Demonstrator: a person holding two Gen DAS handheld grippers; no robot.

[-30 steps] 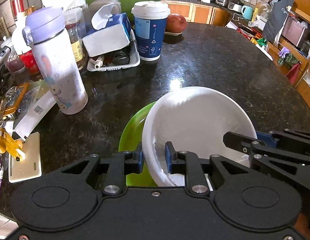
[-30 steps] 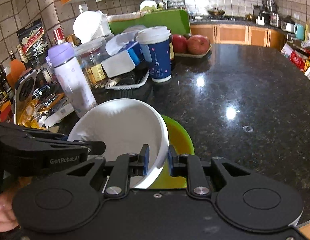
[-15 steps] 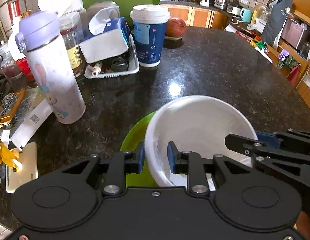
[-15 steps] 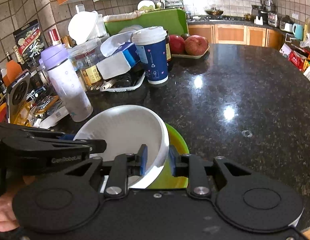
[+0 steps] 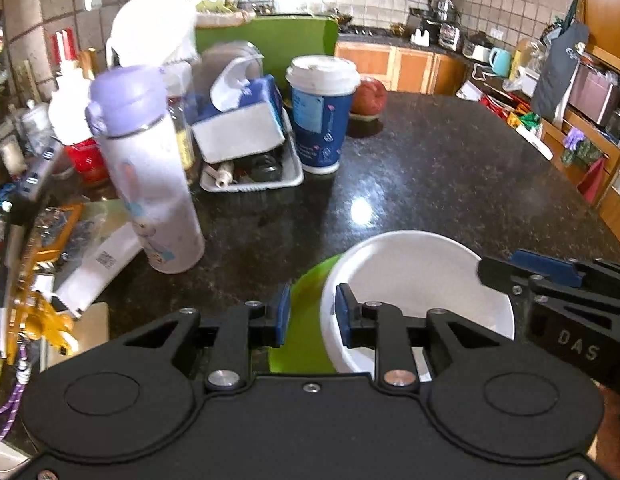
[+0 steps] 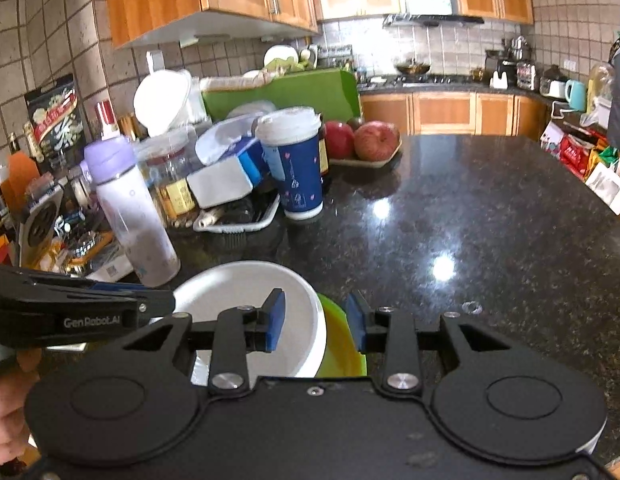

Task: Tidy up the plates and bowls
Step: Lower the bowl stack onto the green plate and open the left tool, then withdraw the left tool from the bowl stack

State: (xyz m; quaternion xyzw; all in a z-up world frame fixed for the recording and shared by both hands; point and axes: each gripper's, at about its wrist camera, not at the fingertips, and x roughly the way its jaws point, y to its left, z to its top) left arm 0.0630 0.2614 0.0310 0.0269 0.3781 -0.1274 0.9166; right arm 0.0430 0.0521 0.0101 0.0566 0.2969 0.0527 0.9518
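A white bowl [image 5: 418, 280] sits on a green plate [image 5: 306, 324] on the black granite counter. My left gripper [image 5: 310, 316] is open, its pads on either side of the bowl's left rim with gaps showing. My right gripper [image 6: 316, 322] is open wider, its pads spread about the bowl's [image 6: 246, 292] right rim and the green plate [image 6: 342, 348], touching neither. Each gripper shows at the edge of the other's view.
On the left stand a white bottle with a purple lid [image 5: 150, 184], a blue paper cup [image 5: 322, 116], a tissue box in a white tray [image 5: 250, 148] and other clutter. Apples on a dish [image 6: 366, 144] sit behind. The granite counter [image 6: 490, 220] stretches right.
Both grippers have opened, letting go of the bowl's rim. Both have pulled back and tilted up, so the bowl sits lower in the views. The bowl rests on the green plate.
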